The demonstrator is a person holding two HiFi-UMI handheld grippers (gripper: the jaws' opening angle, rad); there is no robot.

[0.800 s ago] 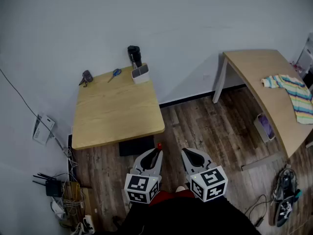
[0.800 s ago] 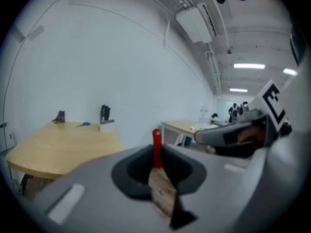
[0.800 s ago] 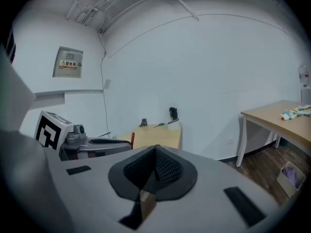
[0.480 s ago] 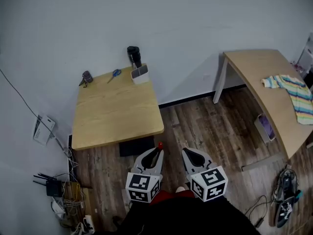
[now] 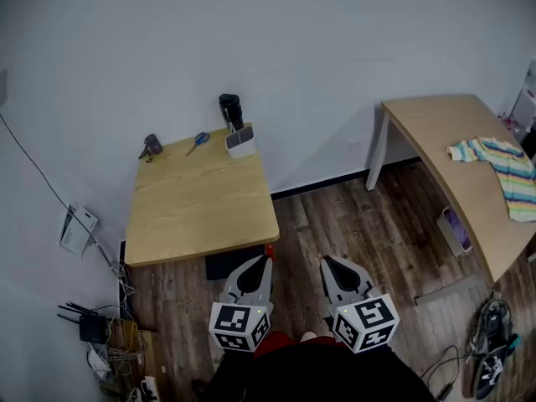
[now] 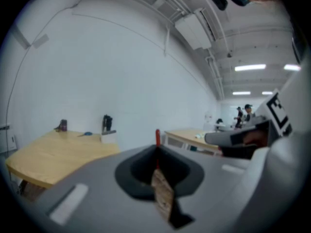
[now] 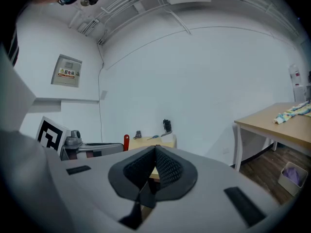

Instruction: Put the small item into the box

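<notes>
A white open box [image 5: 240, 142] stands at the far edge of the small wooden table [image 5: 201, 199], next to a black cylinder [image 5: 230, 108]. My left gripper [image 5: 267, 258] hovers over the floor just off the table's near right corner, shut on a small red item [image 5: 269, 249]. That item pokes up past the closed tips in the left gripper view [image 6: 157, 137]. My right gripper [image 5: 327, 262] is beside it, shut and empty. The box shows far off in the left gripper view [image 6: 109, 137] and the right gripper view [image 7: 167, 141].
Blue scissors [image 5: 198, 139] and a small dark object [image 5: 151, 146] lie at the table's far left. A larger desk [image 5: 456, 166] with a striped cloth [image 5: 502, 162] is at the right. Cables and a router [image 5: 92, 329] crowd the floor at the left. Shoes [image 5: 490, 350] lie at the lower right.
The head view has shifted, so the table and desk sit slightly lower in the picture. Both grippers stay low near my body, a little further apart, jaws unchanged.
</notes>
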